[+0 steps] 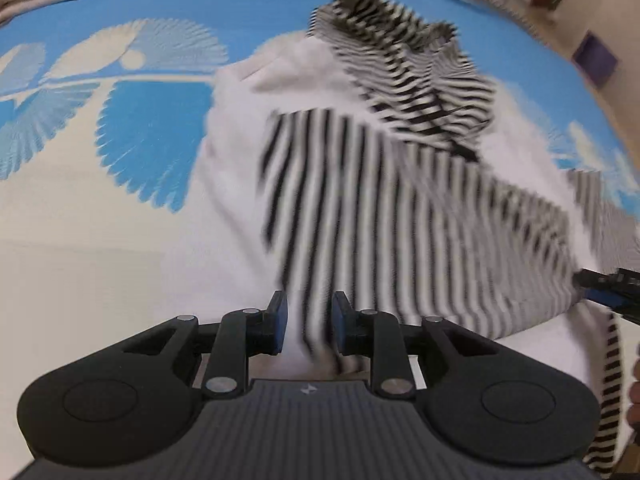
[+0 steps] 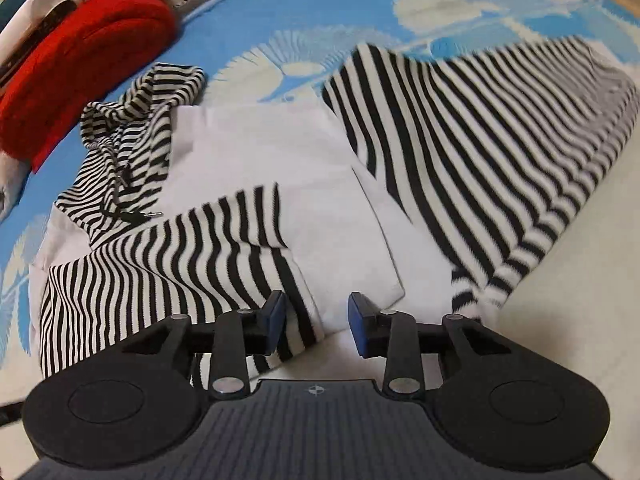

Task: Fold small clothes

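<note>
Hoodie (image 2: 256, 184), white body with black-and-white striped sleeves and hood, lies spread on a blue-and-cream patterned bedspread (image 2: 328, 12).

Right gripper (image 2: 317, 320): jaws apart, blue pads clear of the cloth. The cuff end of the left striped sleeve (image 2: 168, 264) lies under and between them, touching neither pad. That sleeve is folded across the white body, running from near centre out to the left. The other striped sleeve (image 2: 480, 160) lies spread to the right, reaching toward the far right.

Left gripper (image 1: 310, 328): jaws partly closed, a fold of white and striped fabric bunched between the pads. Whether the pads actually press on it cannot be told; the view is blurred. The folded sleeve (image 1: 400, 216) runs from this gripper out to the right, where the tip of the other gripper (image 1: 608, 288) shows at the frame edge.

Hood (image 2: 132, 128), with drawstrings, lies crumpled at the far left end of the garment. Beyond it, at the far left, a red fabric item (image 2: 80, 56) rests on the bedspread.
</note>
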`<state>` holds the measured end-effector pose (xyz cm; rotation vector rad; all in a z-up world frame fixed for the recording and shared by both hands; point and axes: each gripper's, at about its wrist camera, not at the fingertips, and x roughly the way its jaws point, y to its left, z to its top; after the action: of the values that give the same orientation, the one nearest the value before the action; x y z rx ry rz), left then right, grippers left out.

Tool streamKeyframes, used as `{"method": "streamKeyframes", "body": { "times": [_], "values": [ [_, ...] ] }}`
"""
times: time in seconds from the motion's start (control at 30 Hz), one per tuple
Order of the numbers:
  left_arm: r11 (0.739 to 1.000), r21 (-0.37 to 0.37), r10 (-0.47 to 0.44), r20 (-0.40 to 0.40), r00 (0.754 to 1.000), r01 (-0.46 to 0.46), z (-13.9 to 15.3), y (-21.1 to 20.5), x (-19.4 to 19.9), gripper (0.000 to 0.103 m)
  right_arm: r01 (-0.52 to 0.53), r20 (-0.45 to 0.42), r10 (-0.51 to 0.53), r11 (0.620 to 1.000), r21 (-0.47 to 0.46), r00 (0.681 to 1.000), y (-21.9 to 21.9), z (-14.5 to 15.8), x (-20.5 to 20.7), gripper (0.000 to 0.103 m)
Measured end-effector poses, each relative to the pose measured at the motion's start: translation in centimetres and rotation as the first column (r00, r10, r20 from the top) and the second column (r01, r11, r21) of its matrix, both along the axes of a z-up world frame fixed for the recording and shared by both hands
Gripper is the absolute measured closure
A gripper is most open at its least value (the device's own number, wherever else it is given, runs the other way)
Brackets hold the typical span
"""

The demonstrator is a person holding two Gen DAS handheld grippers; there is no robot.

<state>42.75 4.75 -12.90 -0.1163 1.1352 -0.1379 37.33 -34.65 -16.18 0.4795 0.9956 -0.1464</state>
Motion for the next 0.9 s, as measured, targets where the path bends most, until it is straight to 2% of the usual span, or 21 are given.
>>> {"method": "streamKeyframes", "body": {
  "times": [0.03, 0.1, 0.17, 0.27, 0.33, 0.53, 0.63, 0.8, 0.9],
  "values": [
    [1.0, -0.006, -0.01, -0.018, 1.0, 0.01, -0.5, -0.3, 0.0, 0.074, -0.009, -0.002, 0.009, 1.0, 0.0, 1.0, -0.2, 0.0, 0.0, 0.062],
    [0.999, 0.034, -0.024, -0.074, 0.997, 0.026, -1.9, -1.0, 0.0, 0.075, -0.003, -0.059, 0.003, 1.0, -0.002, 0.998, -0.4, -0.8, -0.3, 0.061],
    [0.997, 0.069, -0.041, -0.061, 0.997, 0.045, -1.7, -1.7, 0.0, 0.074, 0.022, -0.05, -0.02, 0.999, 0.032, 0.999, -1.0, -0.6, -0.1, 0.061],
    [0.998, 0.049, -0.029, -0.004, 1.0, 0.029, -0.2, -1.9, 0.1, 0.07, 0.029, 0.008, -0.029, 1.0, -0.004, 1.0, -1.9, 1.1, -0.4, 0.059],
    [0.998, 0.061, -0.027, 0.037, 0.999, 0.024, 0.7, -2.4, 0.0, 0.067, 0.043, 0.039, -0.042, 0.999, -0.012, 0.998, -2.8, 2.0, -0.5, 0.058],
    [0.995, 0.092, -0.052, 0.106, 0.993, 0.043, 2.2, -5.2, 0.2, 0.067, 0.15, 0.072, -0.147, 0.988, -0.03, 0.986, -7.6, 2.6, -0.7, 0.058],
    [0.989, 0.135, -0.083, 0.148, 0.985, 0.063, 2.8, -6.9, 0.0, 0.067, 0.251, 0.09, -0.247, 0.968, -0.029, 0.965, -11.6, 3.1, -1.3, 0.058],
    [0.992, 0.099, -0.087, 0.156, 0.984, 0.072, 2.8, -8.1, -0.1, 0.067, 0.403, 0.107, -0.4, 0.915, -0.008, 0.91, -17.8, 2.9, -2.2, 0.058],
    [0.993, 0.097, -0.088, 0.155, 0.984, 0.073, 2.7, -8.5, 0.0, 0.067, 0.497, 0.093, -0.496, 0.868, 0.016, 0.863, -20.9, 1.8, -2.9, 0.058]
  ]
}}
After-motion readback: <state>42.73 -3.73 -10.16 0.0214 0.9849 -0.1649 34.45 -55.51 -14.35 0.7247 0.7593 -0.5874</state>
